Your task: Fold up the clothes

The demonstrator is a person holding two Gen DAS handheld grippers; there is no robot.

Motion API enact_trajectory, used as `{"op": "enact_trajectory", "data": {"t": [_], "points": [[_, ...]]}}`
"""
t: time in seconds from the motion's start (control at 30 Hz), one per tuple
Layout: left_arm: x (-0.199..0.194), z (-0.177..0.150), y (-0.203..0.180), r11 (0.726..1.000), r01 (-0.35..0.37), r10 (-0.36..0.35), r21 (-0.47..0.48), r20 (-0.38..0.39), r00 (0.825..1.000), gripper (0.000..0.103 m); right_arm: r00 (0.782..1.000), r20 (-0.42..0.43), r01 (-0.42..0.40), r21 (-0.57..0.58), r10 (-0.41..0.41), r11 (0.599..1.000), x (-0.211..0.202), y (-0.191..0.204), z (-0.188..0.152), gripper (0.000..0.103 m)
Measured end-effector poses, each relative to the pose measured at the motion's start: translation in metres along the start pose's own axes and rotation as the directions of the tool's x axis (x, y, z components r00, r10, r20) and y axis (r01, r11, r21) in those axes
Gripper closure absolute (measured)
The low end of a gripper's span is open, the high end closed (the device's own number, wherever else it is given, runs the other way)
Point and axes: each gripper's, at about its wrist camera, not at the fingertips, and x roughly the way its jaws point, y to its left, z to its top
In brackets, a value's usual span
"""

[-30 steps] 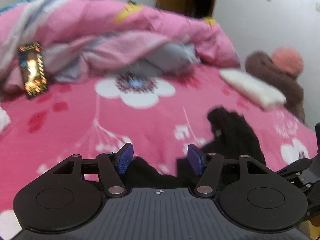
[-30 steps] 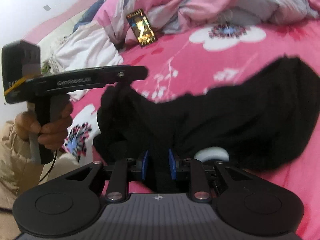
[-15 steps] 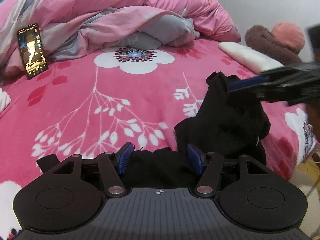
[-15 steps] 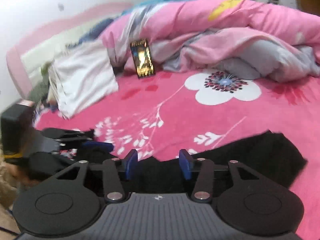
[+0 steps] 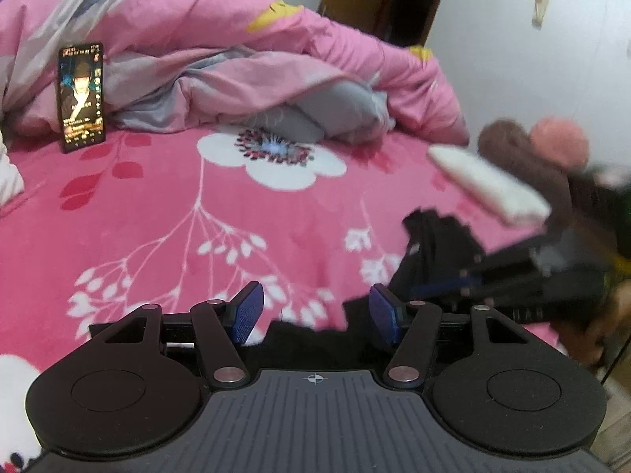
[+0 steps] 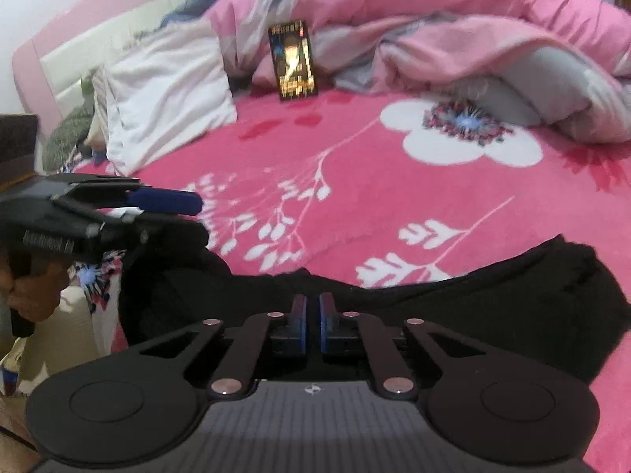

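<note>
A black garment [image 6: 493,307] lies stretched along the near edge of the bed [image 6: 355,197], on its pink flowered blanket [image 5: 165,213]. In the right wrist view it runs from the bed's near left corner across to the right, bunched higher at both ends and thin in the middle.

The right gripper [image 6: 312,317] points down at that thin middle; its blue pads are closing, nearly touching, with the black cloth right at their tips. Whether they pinch any of it cannot be told.

The left gripper [image 5: 313,313] has its fingers set well apart, with the edge of the black cloth lying between them and neither pad pressing on it.

At the far edge a rumpled pink and grey quilt [image 5: 244,63] is heaped, with a lit phone [image 5: 81,96] propped upright against it. A white pillow [image 6: 165,90] sits at the bed's far left corner. Near the right edge lie a folded white cloth [image 5: 489,185] and a brown and pink plush heap [image 5: 532,146].
</note>
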Motion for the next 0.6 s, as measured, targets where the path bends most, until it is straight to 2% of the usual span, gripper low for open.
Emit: {"op": "enact_trajectory", "data": {"t": [0.13, 0.27, 0.4, 0.5, 0.6], "points": [[0.002, 0.01, 0.006, 0.993, 0.106, -0.106, -0.047, -0.016, 0.994, 0.044, 0.998, 0.064, -0.018, -0.018, 0.019, 1.0, -0.024, 0.007, -0.011, 0.097], [0.01, 0.012, 0.003, 0.984, 0.174, -0.176, -0.036, -0.066, 0.982, 0.044, 0.995, 0.086, -0.044, -0.008, 0.045, 0.999, -0.04, 0.009, -0.024, 0.097], [0.02, 0.013, -0.01, 0.971, 0.237, -0.231, 0.039, -0.119, 0.966, 0.044, 0.993, 0.094, -0.071, 0.005, 0.07, 0.997, -0.046, 0.011, -0.039, 0.097], [0.034, 0.017, -0.022, 0.951, 0.286, -0.263, 0.117, -0.18, 0.948, 0.044, 0.991, 0.102, -0.087, 0.013, 0.085, 0.996, -0.045, 0.011, -0.047, 0.097], [0.054, 0.023, -0.028, 0.923, 0.346, -0.296, 0.169, -0.262, 0.918, 0.044, 0.988, 0.11, -0.105, 0.001, 0.105, 0.994, -0.046, 0.012, -0.053, 0.097]]}}
